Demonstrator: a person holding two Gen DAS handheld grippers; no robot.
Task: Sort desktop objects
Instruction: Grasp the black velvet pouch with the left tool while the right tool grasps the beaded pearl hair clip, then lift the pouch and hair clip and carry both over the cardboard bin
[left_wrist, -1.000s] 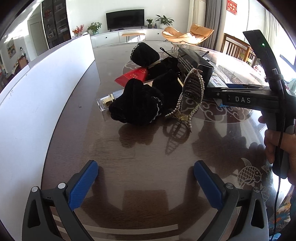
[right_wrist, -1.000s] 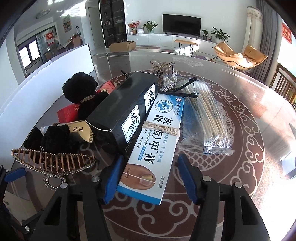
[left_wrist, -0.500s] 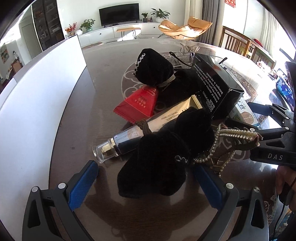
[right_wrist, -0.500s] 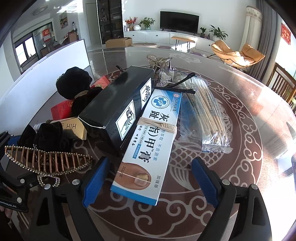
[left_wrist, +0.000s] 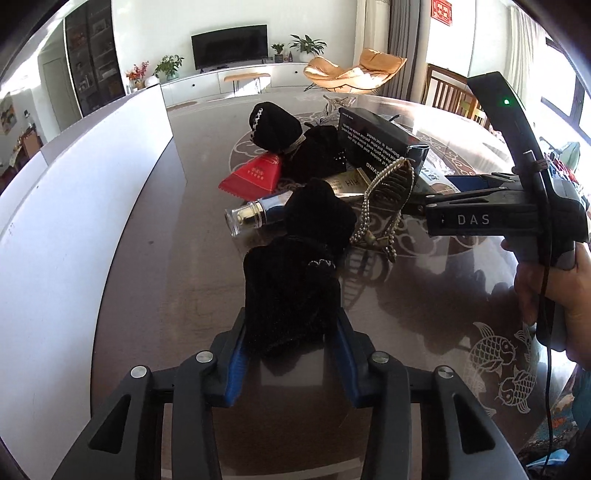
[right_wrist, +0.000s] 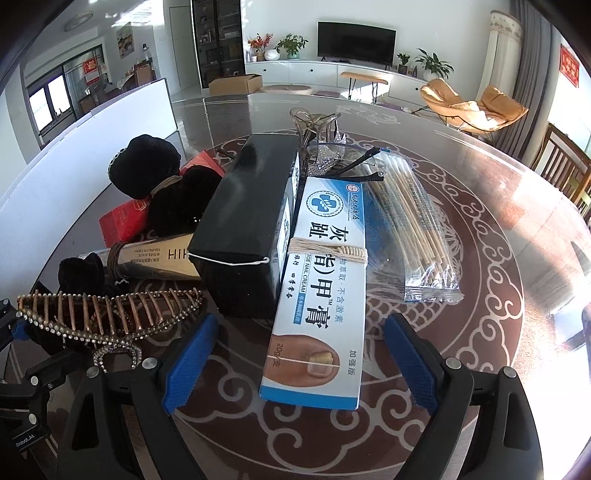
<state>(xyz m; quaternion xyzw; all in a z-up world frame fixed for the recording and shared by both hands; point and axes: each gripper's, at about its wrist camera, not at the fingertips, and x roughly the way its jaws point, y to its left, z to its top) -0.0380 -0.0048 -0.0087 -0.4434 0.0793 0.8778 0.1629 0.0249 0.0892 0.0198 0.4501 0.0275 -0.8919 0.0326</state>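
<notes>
My left gripper (left_wrist: 290, 325) is closing, and its blue pads press both sides of a black velvet pouch (left_wrist: 295, 273). The pouch's far end rests against a gold-capped cream tube (left_wrist: 266, 210). Beside it stands a beaded hair claw (left_wrist: 388, 199). My right gripper (right_wrist: 301, 326) is open, its fingers on either side of the near end of a blue-and-white nail cream box (right_wrist: 325, 280) without touching it. A black box (right_wrist: 247, 221) lies against that carton's left side.
A second black pouch (left_wrist: 273, 125) and a red packet (left_wrist: 255, 177) lie farther back. A bag of cotton swabs (right_wrist: 417, 229) and a clear clip (right_wrist: 314, 122) sit to the right. A white panel (left_wrist: 92, 184) borders the patterned table (left_wrist: 166, 295). A hand (left_wrist: 554, 288) holds the right gripper.
My left gripper advanced around the black pouch, then its jaws went from wide open to shut on it. My right gripper's jaws spread wider around the nail cream box.
</notes>
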